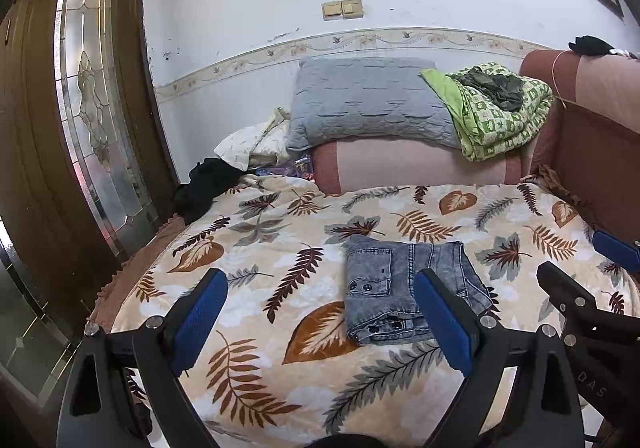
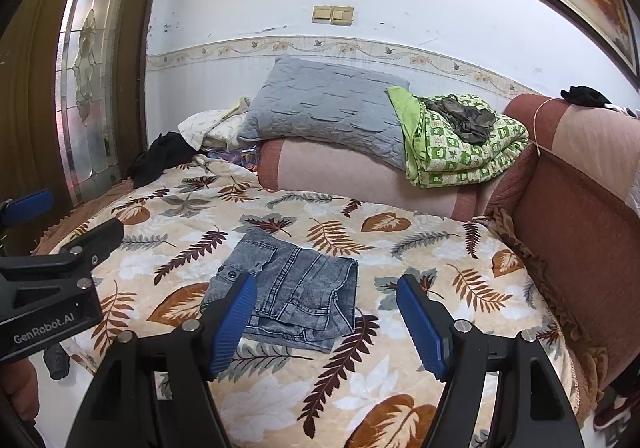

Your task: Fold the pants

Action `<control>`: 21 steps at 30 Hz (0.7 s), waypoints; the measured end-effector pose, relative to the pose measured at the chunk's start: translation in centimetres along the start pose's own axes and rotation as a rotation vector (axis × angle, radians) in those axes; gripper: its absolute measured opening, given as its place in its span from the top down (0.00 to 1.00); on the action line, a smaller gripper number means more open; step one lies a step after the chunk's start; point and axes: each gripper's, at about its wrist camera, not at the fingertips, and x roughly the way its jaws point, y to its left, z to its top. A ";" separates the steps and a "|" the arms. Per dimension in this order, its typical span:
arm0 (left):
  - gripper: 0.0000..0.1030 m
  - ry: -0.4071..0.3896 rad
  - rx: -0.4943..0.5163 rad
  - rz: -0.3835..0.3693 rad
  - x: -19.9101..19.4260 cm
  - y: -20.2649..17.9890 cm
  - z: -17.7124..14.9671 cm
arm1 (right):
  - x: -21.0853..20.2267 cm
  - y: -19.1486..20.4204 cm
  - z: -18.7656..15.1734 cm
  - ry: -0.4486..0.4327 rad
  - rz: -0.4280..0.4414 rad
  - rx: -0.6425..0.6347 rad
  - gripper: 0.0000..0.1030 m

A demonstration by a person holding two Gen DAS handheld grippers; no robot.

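Nearest, the left claw (image 1: pixel 320 316) and right claw (image 2: pixel 326 322) both hang spread and empty above the leaf-print blanket (image 2: pixel 360 388), apparently backed off because the work looks done. Just beyond them the pants (image 2: pixel 296 288) lie in a compact folded stack mid-bed. Farther back, a grey pillow (image 2: pixel 324 108) leans against the wall.

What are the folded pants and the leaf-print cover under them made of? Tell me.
Folded pants: apparently denim, washed blue-grey, matte; mottled fading, stitched seams and metal buttons show.
Leaf-print cover: probably plush fleece; soft, slightly fuzzy surface with a faint sheen, though the weave is unclear.
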 end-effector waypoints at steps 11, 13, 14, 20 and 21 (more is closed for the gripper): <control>0.08 -0.001 0.003 -0.031 -0.6 -0.5 0.2 | -0.7 -0.3 0.0 -0.031 -0.016 0.015 0.27; 0.08 -0.001 0.001 -0.035 -0.7 -0.6 0.2 | -0.7 -0.4 0.0 -0.034 -0.016 0.018 0.27; 0.08 -0.001 0.000 -0.039 -0.7 -0.6 0.2 | -0.8 -0.4 0.0 -0.037 -0.016 0.019 0.27; 0.08 0.013 0.006 -0.057 -0.5 -1.0 0.2 | -0.9 -0.4 -0.1 -0.041 -0.019 0.023 0.27; 0.08 0.016 0.006 -0.060 -0.5 -1.0 0.2 | -0.9 -0.5 -0.1 -0.040 -0.018 0.024 0.27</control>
